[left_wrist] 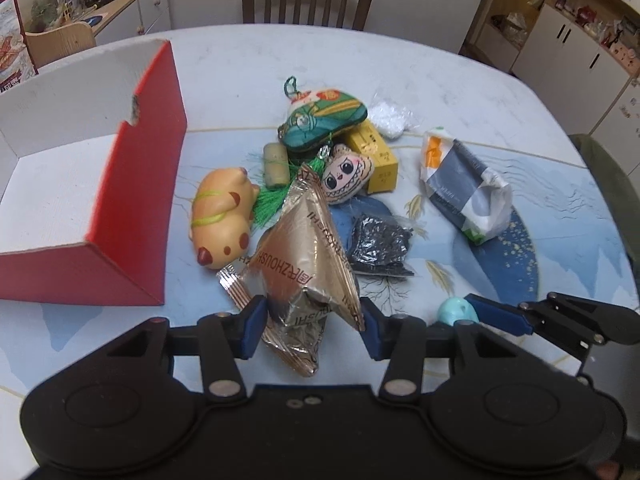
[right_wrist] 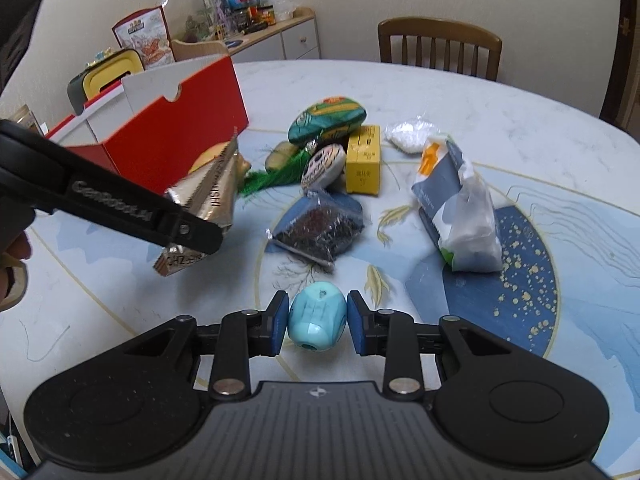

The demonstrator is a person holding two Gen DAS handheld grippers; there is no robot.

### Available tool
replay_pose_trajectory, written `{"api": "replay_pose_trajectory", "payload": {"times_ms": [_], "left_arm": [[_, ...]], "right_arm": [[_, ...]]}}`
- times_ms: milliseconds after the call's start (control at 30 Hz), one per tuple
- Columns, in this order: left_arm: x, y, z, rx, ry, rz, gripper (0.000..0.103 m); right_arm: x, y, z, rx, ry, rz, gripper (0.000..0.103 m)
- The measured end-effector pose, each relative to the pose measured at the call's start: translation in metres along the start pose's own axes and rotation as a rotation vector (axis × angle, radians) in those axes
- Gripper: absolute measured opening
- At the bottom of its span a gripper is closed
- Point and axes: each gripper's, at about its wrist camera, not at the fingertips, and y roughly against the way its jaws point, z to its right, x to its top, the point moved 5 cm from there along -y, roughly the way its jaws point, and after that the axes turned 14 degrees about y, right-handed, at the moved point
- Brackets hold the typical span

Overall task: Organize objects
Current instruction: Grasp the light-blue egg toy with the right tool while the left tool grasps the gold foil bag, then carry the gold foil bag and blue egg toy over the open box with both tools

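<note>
Two grippers work a cluttered oval counter, each carrying one item, with the open red-and-white cardboard box as the reference point for both. The left gripper has its jaws clenched on a gold foil pyramid-shaped snack packet, held above the counter just beside the box's red side wall, its pointed end aimed away from the camera toward the pile. The right gripper is well apart from the box on the side away from it, jaws closed against the flanks of a small turquoise egg-shaped plastic toy, its long axis running along the fingers; whether the toy is lifted or resting cannot be told. Of the two, the left is plainly nearer the box, and its packet would need only a short swing sideways over the red wall. An orange squishy pig toy lies between packet and box.
</note>
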Motion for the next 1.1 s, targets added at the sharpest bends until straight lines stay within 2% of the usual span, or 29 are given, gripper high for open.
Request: {"api": "replay_pose_trajectory", "payload": {"times_ms": [267, 500, 633, 700, 800, 900, 1100], "left_arm": [[0.012, 0.039, -0.015, -0.11, -0.025, 0.05, 0.047], [0.032, 0.069, -0.043, -0.152, -0.04, 0.077, 0.047], [0.048, 0.084, -0.065, -0.167, -0.034, 0.095, 0.04], [0.057, 0.092, -0.074, -0.183, -0.042, 0.118, 0.032], [0.067, 0.094, -0.087, -0.186, -0.056, 0.128, 0.032], [0.065, 0.09, -0.096, -0.204, -0.112, 0.105, 0.033], [0.036, 0.065, -0.089, -0.238, -0.217, -0.011, 0.039]], "right_arm": [[0.026, 0.015, -0.008, -0.066, -0.024, 0.036, 0.031], [0.066, 0.023, -0.026, -0.075, -0.048, 0.077, 0.031], [0.094, 0.023, -0.041, -0.062, -0.064, 0.1, 0.031], [0.109, 0.023, -0.051, -0.063, -0.058, 0.114, 0.031], [0.128, 0.021, -0.063, -0.062, -0.052, 0.134, 0.031], [0.135, 0.022, -0.067, -0.089, -0.067, 0.142, 0.031], [0.116, 0.023, -0.057, -0.136, -0.096, 0.097, 0.031]]}}
